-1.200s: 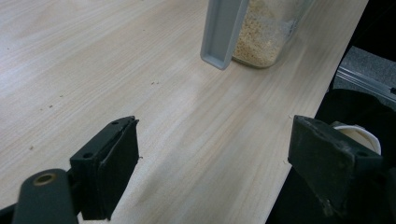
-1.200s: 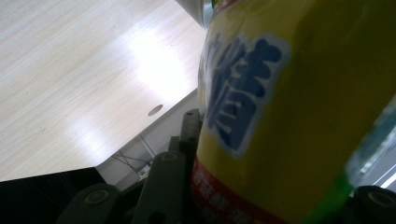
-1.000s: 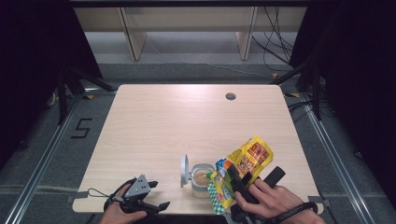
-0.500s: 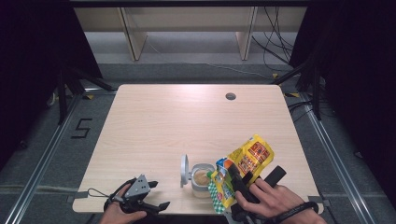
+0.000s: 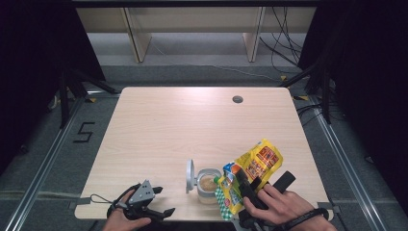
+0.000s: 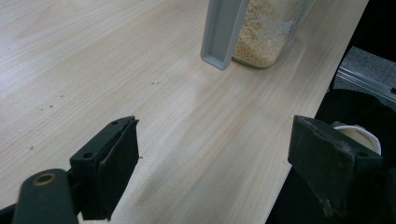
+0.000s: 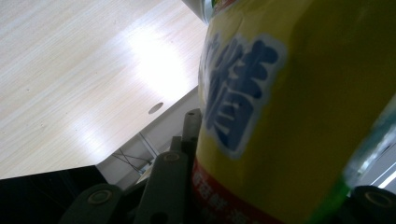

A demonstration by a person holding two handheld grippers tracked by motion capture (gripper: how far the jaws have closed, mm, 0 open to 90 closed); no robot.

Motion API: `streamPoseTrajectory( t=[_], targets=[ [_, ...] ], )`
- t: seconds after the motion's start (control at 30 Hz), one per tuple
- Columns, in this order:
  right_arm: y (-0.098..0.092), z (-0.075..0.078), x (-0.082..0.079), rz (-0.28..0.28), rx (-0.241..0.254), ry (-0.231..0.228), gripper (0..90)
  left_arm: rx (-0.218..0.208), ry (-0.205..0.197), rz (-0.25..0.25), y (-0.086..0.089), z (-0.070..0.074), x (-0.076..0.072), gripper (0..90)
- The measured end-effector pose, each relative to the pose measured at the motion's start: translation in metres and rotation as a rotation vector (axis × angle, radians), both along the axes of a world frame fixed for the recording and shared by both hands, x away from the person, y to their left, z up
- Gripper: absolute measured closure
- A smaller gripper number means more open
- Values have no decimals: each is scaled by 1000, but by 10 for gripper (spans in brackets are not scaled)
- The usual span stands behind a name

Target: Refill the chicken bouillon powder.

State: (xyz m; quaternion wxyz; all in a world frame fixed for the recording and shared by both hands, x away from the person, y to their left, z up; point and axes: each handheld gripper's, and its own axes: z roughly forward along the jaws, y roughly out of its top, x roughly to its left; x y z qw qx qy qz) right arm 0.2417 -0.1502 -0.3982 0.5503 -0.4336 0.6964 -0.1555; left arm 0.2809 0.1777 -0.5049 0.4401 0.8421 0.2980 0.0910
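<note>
The right gripper (image 5: 245,185) squeezes a yellow bag (image 5: 252,171), tipped over a clear jar (image 5: 208,185) near the table's (image 5: 192,125) front edge. The jar holds light brown crumbs, and its grey lid (image 5: 189,176) stands open. What is in the bag is hidden. The left gripper (image 5: 156,211) rests at the front edge, jaws wide, holding nothing. Farther back the table has lots of room.
</note>
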Motion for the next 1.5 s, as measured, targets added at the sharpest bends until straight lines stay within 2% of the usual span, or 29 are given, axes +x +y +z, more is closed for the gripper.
streamPoseTrajectory(
  t=[0.13,0.17,0.53,0.6,0.7,0.77,0.87,1.1,1.13,1.27,1.4,1.5],
  targets=[
    [0,0,0,-3,5,4,767,13,-12,-12,1,0,1,157],
    [0,0,0,-3,5,5,768,6,6,7,0,0,0,157],
    [-1,-1,0,-6,6,10,771,-4,4,4,0,0,0,157],
    [-1,0,0,-5,6,12,771,7,-13,-11,1,0,1,157],
    [-1,0,0,-1,3,9,772,5,-11,-10,0,0,1,157],
    [-1,0,0,-3,1,9,772,6,5,5,0,0,0,157],
    [-1,1,-1,-16,-2,22,772,-2,5,5,0,0,0,157],
    [-2,0,-1,-15,-1,21,774,9,1,2,0,0,0,157],
    [-2,1,-1,-15,-1,21,774,-2,4,4,0,0,0,156],
    [-2,2,0,-5,5,9,774,18,2,5,0,0,0,157],
    [-2,2,0,-2,1,9,774,7,6,7,0,0,0,157],
    [-3,2,0,-8,2,9,774,8,-12,-11,0,0,1,157]
  ],
)
